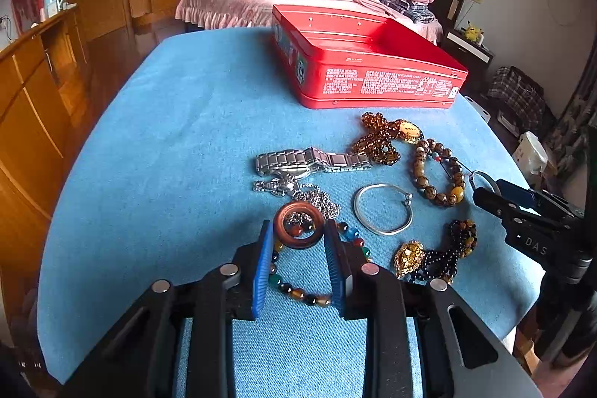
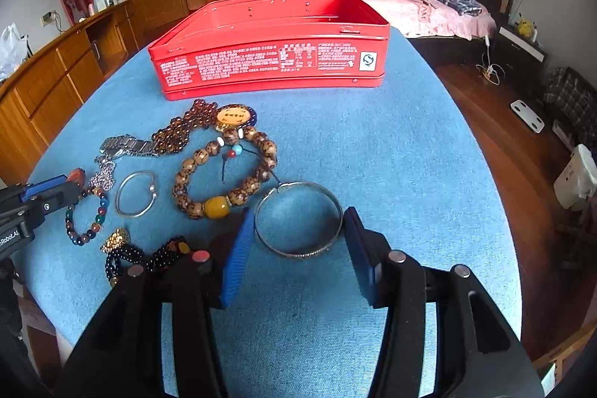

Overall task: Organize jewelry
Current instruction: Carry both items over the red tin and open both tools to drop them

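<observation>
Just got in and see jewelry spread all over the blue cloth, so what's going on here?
A person with a handheld gripper in each hand is sorting jewelry toward the open red tin. The left gripper has its jaws closed on a brown ring pendant of a multicolored bead necklace. The right gripper straddles a silver bangle, though I can't tell if it is gripped yet. Other bracelets and a watch lie on the blue cloth; the tin looks empty.
</observation>
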